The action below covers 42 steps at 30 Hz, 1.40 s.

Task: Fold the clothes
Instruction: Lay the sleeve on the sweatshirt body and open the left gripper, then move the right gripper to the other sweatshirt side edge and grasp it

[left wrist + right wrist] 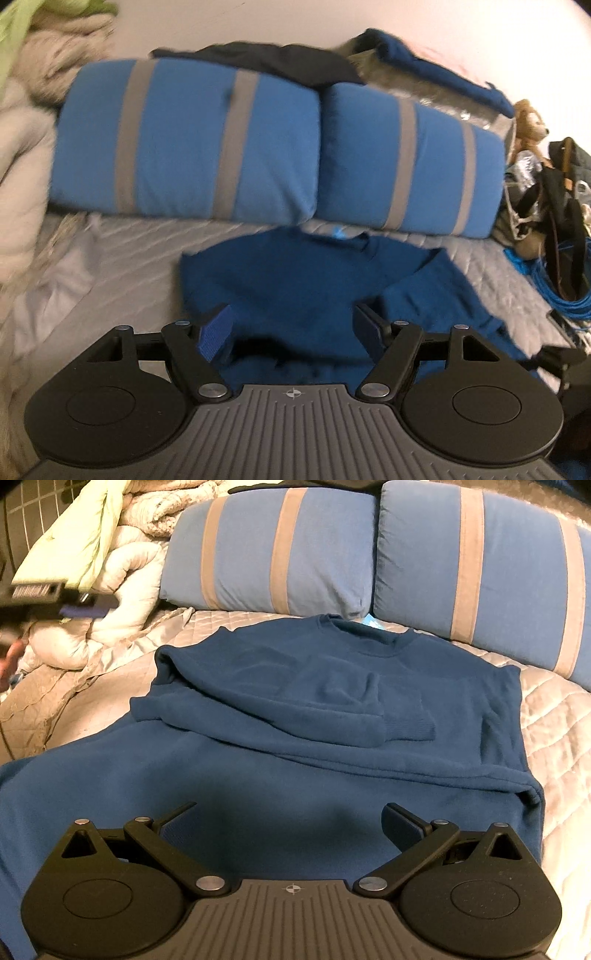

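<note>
- Left wrist view: the left gripper (293, 328) hangs with fingers (216, 334) spread wide and empty; the blue sweater (295, 280) lies on the quilted bed (129, 243) below and ahead of them, its collar toward two striped pillows (192, 147).
- Right wrist view: the right gripper (291, 823) has its fingers (402, 829) spread, pinching nothing; the sweater (295, 738) lies flat just beyond them, sleeves folded across its chest.

A dark blue sweater (332, 701) lies flat on the quilted bed (554, 716), collar toward the head edge. Both sleeves are folded across its chest.
</note>
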Available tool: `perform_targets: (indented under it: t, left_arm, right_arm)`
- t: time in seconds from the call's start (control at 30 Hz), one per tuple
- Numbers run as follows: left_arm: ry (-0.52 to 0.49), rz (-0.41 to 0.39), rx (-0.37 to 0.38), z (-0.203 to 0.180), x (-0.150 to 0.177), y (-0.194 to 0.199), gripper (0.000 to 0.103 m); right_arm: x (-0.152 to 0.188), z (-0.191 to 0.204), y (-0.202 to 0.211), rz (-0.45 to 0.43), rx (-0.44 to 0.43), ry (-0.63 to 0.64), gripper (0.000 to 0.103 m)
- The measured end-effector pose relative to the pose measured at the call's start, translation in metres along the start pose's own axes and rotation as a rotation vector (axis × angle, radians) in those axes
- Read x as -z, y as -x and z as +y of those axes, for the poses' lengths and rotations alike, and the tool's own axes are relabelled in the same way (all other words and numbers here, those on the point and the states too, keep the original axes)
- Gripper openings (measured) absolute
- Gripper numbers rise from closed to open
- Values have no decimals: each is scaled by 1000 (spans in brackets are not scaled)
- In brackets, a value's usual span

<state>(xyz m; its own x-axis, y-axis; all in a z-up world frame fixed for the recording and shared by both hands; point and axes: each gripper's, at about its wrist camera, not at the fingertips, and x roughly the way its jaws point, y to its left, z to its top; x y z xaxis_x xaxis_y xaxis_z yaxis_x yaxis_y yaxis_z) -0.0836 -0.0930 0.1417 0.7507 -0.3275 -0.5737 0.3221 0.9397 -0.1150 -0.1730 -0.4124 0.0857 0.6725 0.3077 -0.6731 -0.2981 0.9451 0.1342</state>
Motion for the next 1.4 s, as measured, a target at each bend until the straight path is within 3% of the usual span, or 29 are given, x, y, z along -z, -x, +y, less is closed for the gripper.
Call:
perform_targets:
  t: [0.23,0.4,0.6,0.7,0.83,1.0,1.23,1.4]
  left_arm:
    - [65,47,23,13,40,10,71]
    - [68,87,53,9,66,2,71]
    - [47,113,47,2,88,-11,71]
    - [33,137,17,0,93,-16,71]
    - [67,132,17,6,97,-14,71]
    - [118,135,25,15,99,-15,71]
    - [110,143,19,13,98,-17,71]
    - [103,146,9,12,98,-16,71]
  right_arm:
    - [-6,-6,2,4,-18,3,103]
    - [-17,-11,3,-24,46,95,100]
    - [-36,-19,-6,-49,147,287,92]
    - [-42,-19,-20,-32,165,382,83]
    - [-49,-15,-44,-1,192,532,81]
    - [-55,-10,-74,57,195,737,65]
    - [-53,4,-99,116,169,989,54]
    - [-57,10,-107,164,132,1055,24]
